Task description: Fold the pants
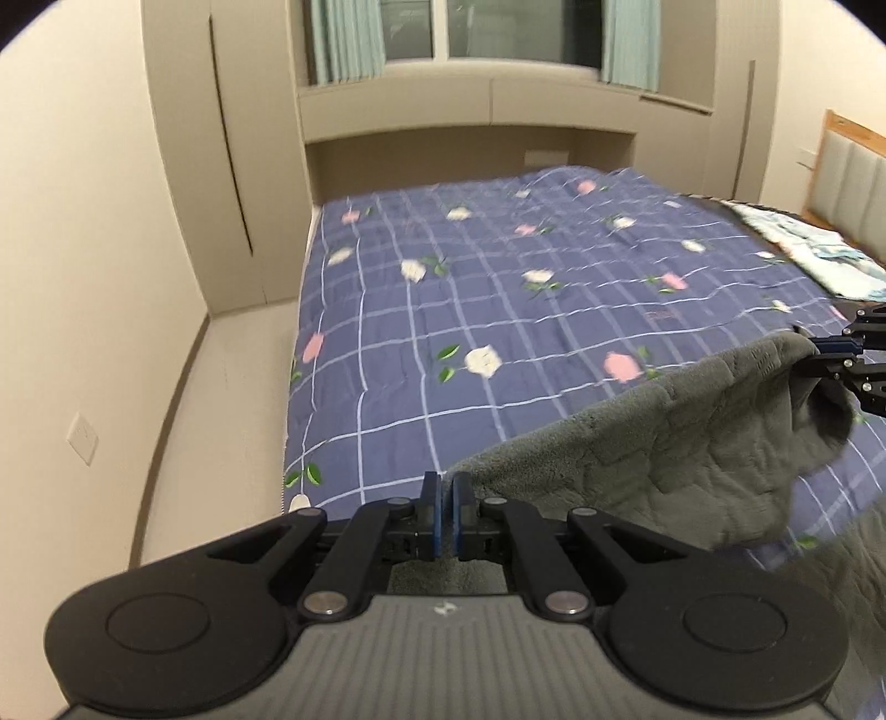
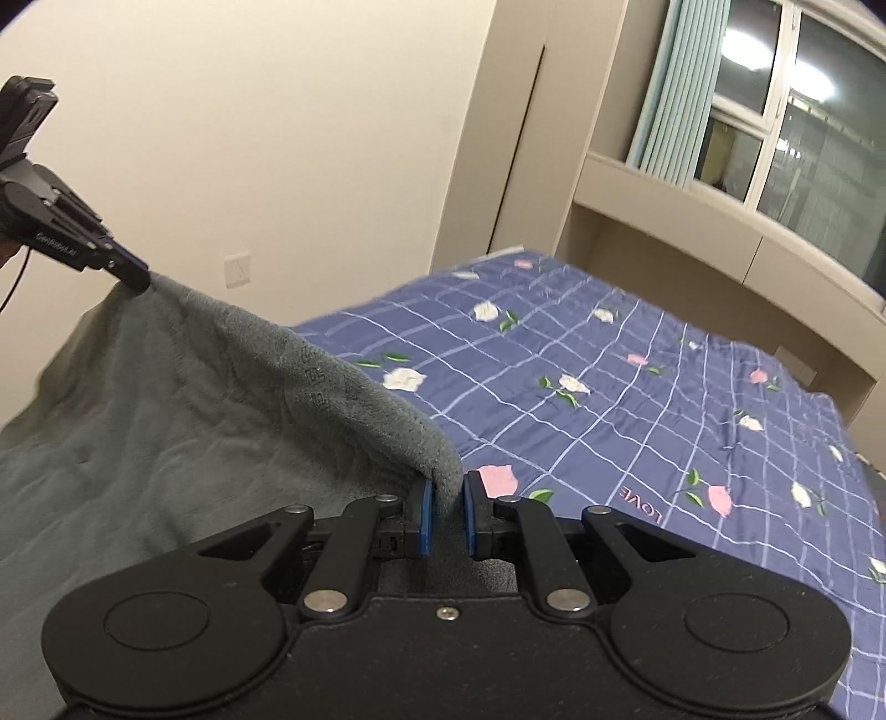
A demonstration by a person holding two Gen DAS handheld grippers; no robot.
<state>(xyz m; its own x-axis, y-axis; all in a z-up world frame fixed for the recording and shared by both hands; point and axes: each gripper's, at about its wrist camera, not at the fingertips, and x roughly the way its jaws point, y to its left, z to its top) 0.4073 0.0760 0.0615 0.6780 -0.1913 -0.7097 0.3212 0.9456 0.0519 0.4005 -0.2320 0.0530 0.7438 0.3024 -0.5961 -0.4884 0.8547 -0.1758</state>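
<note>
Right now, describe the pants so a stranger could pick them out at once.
Start at the bed with the blue checked floral cover. Above its near edge, the pants hang stretched between the left hand-held gripper and right hand-held gripper. They are the only plain grey, fleecy fabric; the folded cloth by the headboard is pale and patterned.

A home bedroom: a wide bed [image 1: 498, 310] under a blue checked quilt [image 2: 637, 387] with flowers, a padded headboard [image 1: 853, 183], beige built-in wardrobes [image 1: 221, 138], a window [image 1: 459, 27] with pale green curtains [image 2: 664, 88], and wall sockets [image 1: 82, 437].
</note>
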